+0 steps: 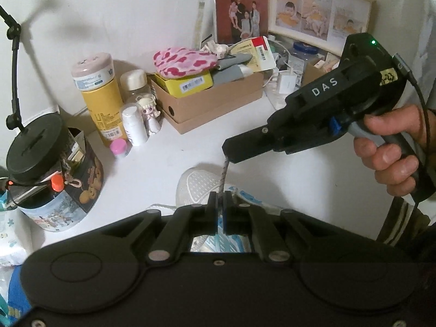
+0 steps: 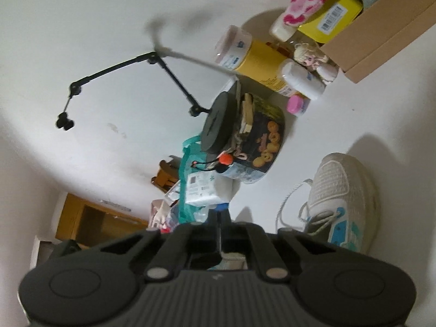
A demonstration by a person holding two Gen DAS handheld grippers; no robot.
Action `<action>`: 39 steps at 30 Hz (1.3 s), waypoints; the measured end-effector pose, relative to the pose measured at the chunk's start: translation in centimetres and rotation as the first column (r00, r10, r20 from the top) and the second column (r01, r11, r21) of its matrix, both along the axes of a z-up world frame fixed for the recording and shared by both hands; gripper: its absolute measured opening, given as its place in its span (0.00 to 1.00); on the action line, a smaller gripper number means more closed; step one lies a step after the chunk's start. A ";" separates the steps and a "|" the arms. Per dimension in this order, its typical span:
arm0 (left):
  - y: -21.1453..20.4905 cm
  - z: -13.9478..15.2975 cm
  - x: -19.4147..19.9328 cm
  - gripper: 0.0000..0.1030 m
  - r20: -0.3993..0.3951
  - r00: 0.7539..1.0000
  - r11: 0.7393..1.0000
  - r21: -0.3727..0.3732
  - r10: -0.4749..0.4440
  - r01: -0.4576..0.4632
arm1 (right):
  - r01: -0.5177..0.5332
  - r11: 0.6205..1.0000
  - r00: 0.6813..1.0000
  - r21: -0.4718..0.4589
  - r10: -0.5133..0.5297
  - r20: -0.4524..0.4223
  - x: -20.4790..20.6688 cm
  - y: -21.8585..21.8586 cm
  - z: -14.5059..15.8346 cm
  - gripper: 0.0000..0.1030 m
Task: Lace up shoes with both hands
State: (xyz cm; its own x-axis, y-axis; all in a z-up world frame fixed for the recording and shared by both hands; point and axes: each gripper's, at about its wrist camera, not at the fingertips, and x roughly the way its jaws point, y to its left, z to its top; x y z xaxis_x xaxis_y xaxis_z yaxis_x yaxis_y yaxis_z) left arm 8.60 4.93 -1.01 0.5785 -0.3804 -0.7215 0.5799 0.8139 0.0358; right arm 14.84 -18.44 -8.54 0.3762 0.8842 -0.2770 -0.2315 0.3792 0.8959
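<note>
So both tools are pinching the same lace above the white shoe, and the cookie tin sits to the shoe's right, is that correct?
Not quite: the cookie tin sits to the left of the shoe, as the left wrist view shows. The left tool and right tool do pinch the same lace above it.

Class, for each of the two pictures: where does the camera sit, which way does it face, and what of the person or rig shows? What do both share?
Left wrist: on the left gripper, facing the cluttered white table; its fingers pinch a speckled shoelace, the right gripper and a hand ahead.
Right wrist: on the right gripper, rolled sideways, facing the wall.
Shared: white mesh sneaker, round biscuit tin.
</note>
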 end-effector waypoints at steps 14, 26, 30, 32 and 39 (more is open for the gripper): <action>-3.3 0.5 -1.4 0.12 0.057 0.996 0.994 0.089 -0.073 0.067 | -0.089 0.969 0.962 -0.230 0.143 0.233 -3.2 0.8 2.9 0.03; -2.9 -0.4 -0.2 0.01 0.111 0.988 0.989 0.083 0.110 -0.120 | 0.015 0.945 0.972 -0.328 0.064 0.227 -4.6 -2.1 2.0 0.35; -4.5 -3.5 -0.2 0.01 0.047 0.995 0.991 0.090 0.091 -0.094 | 0.028 0.914 0.981 -0.404 0.052 0.187 -4.8 -2.7 0.2 0.35; -5.2 -5.2 -0.2 0.01 0.008 0.996 0.990 0.107 0.088 -0.088 | 0.029 0.909 0.983 -0.415 0.048 0.175 -4.5 -2.6 -0.4 0.35; -7.2 -8.5 0.4 0.01 -0.040 0.998 0.980 0.196 0.054 -0.046 | 0.033 0.889 0.989 -0.456 0.036 0.142 -3.4 -2.2 -2.2 0.35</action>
